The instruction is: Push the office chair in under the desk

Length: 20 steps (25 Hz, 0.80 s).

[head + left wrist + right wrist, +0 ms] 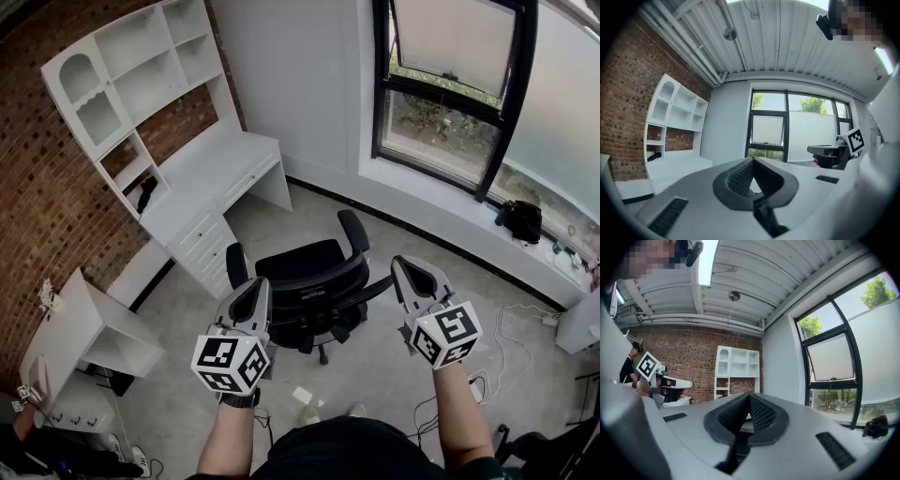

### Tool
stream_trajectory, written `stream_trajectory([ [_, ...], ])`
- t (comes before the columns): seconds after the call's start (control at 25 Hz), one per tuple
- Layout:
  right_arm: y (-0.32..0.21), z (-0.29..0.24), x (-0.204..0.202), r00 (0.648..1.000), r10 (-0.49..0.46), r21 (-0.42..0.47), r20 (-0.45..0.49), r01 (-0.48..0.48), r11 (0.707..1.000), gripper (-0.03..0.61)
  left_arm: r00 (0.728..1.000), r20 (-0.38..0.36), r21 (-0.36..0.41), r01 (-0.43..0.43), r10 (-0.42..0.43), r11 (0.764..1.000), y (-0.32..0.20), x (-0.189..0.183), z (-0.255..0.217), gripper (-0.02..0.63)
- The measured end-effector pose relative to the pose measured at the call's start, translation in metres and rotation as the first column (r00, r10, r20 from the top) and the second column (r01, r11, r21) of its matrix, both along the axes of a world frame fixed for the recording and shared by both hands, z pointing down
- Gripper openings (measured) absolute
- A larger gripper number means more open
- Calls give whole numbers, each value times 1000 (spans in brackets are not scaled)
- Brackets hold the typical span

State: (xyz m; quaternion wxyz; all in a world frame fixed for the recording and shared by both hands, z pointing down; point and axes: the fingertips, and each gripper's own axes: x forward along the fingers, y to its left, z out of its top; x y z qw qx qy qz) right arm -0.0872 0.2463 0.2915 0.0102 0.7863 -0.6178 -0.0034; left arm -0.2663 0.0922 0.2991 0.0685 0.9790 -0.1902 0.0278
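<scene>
A black office chair (309,279) stands on the grey floor, pulled out from the white desk (221,165) and its shelf hutch (141,66) against the brick wall. The chair's backrest is toward me and its seat faces the window. My left gripper (253,289) is shut and empty, hovering over the chair's left side. My right gripper (404,266) is shut and empty too, above the chair's right armrest. From the left gripper view the shut jaws point toward the window, with the right gripper (833,153) alongside. The right gripper view shows the hutch (736,373) and the left gripper (660,380).
A small white side table (80,333) stands at the lower left, with a person's hand near it. Cables and a power strip (525,323) lie on the floor at the right. On the window ledge sits a black bag (521,219). A white drawer unit (208,246) stands under the desk.
</scene>
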Motion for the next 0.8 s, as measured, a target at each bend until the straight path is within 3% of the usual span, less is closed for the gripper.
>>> stream_trajectory([
  [0.48,4,4,-2,999,-28,8,22,28,1000,5,1000,2,-7,9,-9,1000,6,0,3,6],
  [0.68,7,3,2,997,-66,39,29,65,997,6,997,-43,32,-63,64,998,12,0,0,8],
  [0.8,11,8,2,995,-98,30,18,98,995,6,994,-29,50,-102,104,993,11,-9,10,8],
])
